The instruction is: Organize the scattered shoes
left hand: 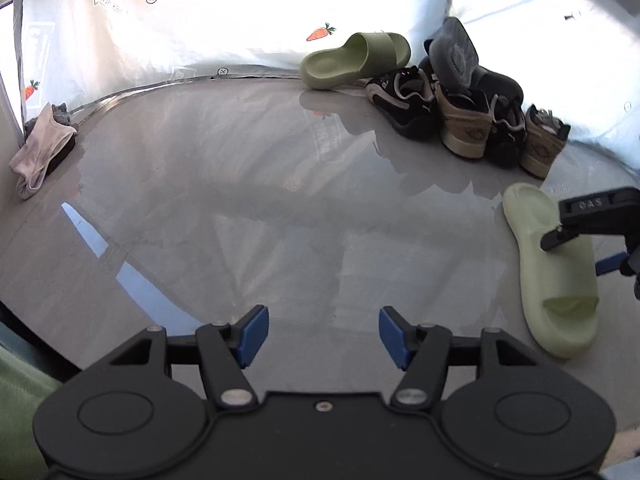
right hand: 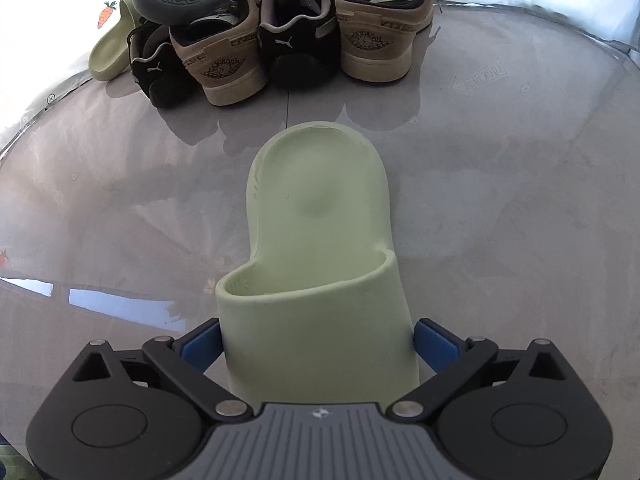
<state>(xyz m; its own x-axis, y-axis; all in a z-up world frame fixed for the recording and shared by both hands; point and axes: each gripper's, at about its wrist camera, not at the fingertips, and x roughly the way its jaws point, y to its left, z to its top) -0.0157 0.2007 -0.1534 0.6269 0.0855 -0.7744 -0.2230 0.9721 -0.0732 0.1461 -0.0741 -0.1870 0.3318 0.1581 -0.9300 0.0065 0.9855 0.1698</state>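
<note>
1. The right claw (right hand: 318,344) is spread around the pale green slide (right hand: 316,264), lying alone on the floor near the shoe pile (right hand: 280,40); closing unevenly could skew it (smooth floor).
2. The left claw (left hand: 323,336), half-spread and empty, offers no support.

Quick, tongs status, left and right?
Left tongs: open, holding nothing.
Right tongs: open, straddling the green slide, pads apparently not pressing it.

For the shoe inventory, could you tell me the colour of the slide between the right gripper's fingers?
Pale green slide, clearest in the right wrist view.
</note>
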